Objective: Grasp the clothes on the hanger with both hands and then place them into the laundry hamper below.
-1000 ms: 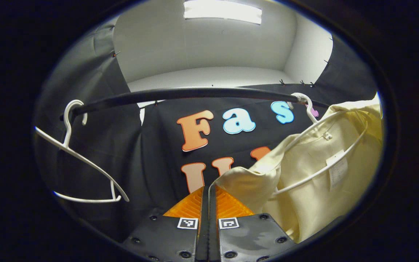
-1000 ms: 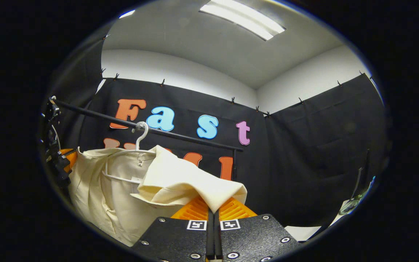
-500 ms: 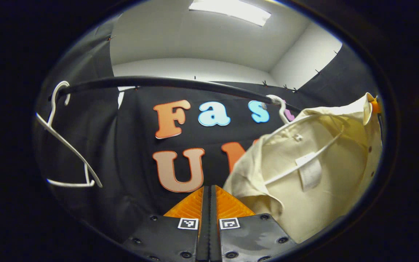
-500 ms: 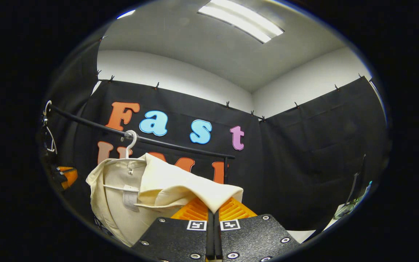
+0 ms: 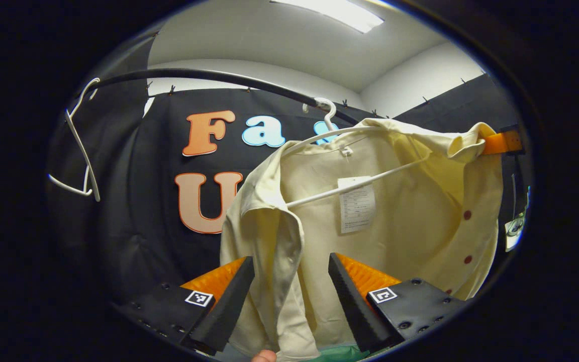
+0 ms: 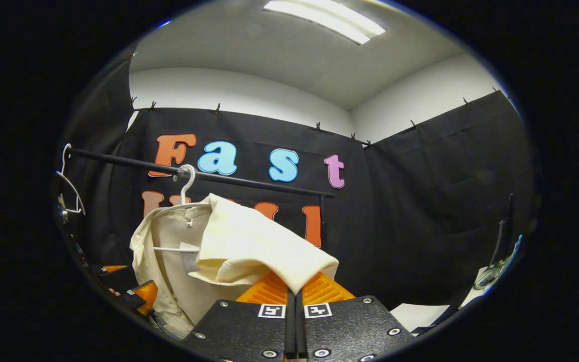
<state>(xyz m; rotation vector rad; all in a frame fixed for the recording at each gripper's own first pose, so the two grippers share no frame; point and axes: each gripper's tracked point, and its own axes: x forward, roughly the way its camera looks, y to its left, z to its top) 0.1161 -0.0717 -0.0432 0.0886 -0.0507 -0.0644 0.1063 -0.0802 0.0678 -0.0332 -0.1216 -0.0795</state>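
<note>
A cream shirt [image 5: 395,216] hangs on a white hanger [image 5: 355,183] hooked over the black rail [image 5: 209,75]. My left gripper [image 5: 289,261] is open below the shirt's left front. That front edge hangs loose between the two fingers, and neither finger presses on it. My right gripper [image 6: 294,291] is shut on a fold of the shirt [image 6: 249,246] and holds it lifted away from the hanger [image 6: 185,191]. In the left gripper view the right gripper [image 5: 503,143] pinches the shirt's far shoulder. The left gripper [image 6: 136,296] sits low beside the shirt in the right gripper view.
An empty white hanger [image 5: 81,151] hangs at the rail's left end, also the empty hanger [image 6: 68,186] in the right gripper view. A green strip [image 5: 340,354] and a person's fingertip [image 5: 264,356] show at the bottom edge under the shirt. Black cloth walls the booth.
My left gripper has opened and dropped lower, and the shirt now hangs in front of it. The right gripper stays shut on its fold and has barely moved.
</note>
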